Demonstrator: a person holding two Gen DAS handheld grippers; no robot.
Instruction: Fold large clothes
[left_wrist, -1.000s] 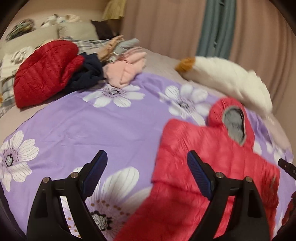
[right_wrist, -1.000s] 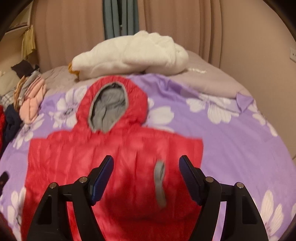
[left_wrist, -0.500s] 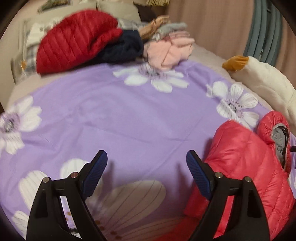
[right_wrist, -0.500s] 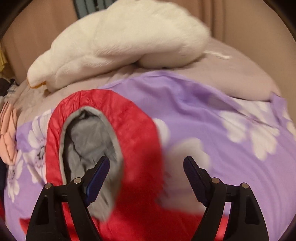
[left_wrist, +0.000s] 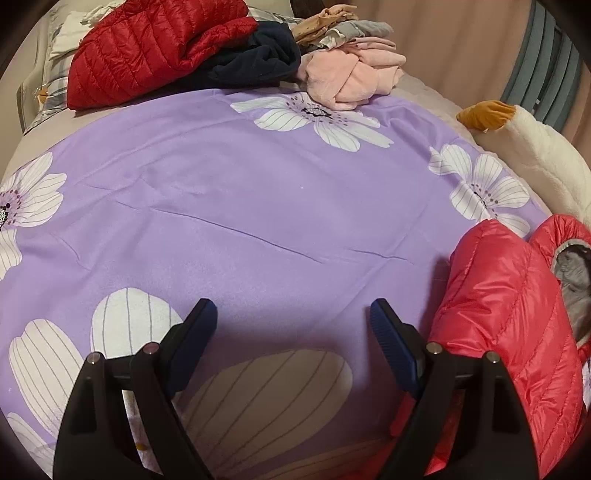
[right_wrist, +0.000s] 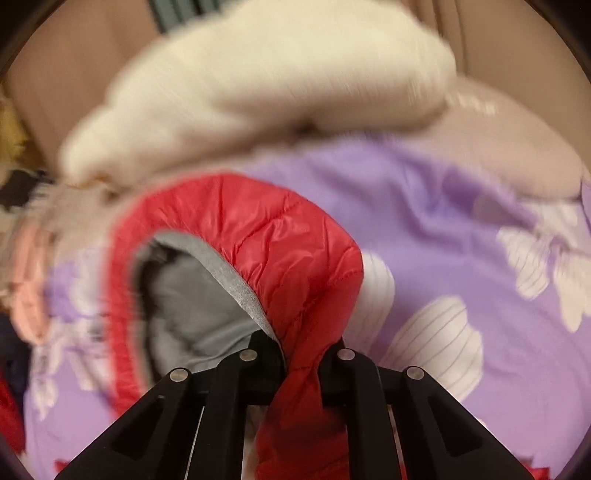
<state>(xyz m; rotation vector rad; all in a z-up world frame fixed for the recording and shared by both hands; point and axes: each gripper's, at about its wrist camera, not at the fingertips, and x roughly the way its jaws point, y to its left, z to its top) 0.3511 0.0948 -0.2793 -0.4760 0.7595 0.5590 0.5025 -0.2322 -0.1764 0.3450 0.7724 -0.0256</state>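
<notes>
A red puffer jacket (left_wrist: 506, 310) with a grey-lined hood lies on the purple flowered bedspread (left_wrist: 240, 206), at the right edge of the left wrist view. My left gripper (left_wrist: 293, 325) is open and empty, low over the bedspread just left of the jacket. In the right wrist view my right gripper (right_wrist: 301, 356) is shut on the right rim of the jacket's hood (right_wrist: 280, 243), with red fabric pinched between the jaws. The grey lining (right_wrist: 195, 306) shows to the left of the grip. This view is blurred.
A pile of clothes sits at the far side of the bed: a dark red puffer (left_wrist: 147, 48), a navy garment (left_wrist: 258, 59) and pink garments (left_wrist: 351, 77). A large white plush toy (left_wrist: 543, 155) (right_wrist: 258, 85) lies beyond the jacket's hood. Curtains hang behind.
My right gripper moved forward to the hood and shut on its right rim. My left gripper swung left and lowered, so the jacket now sits at its right edge.
</notes>
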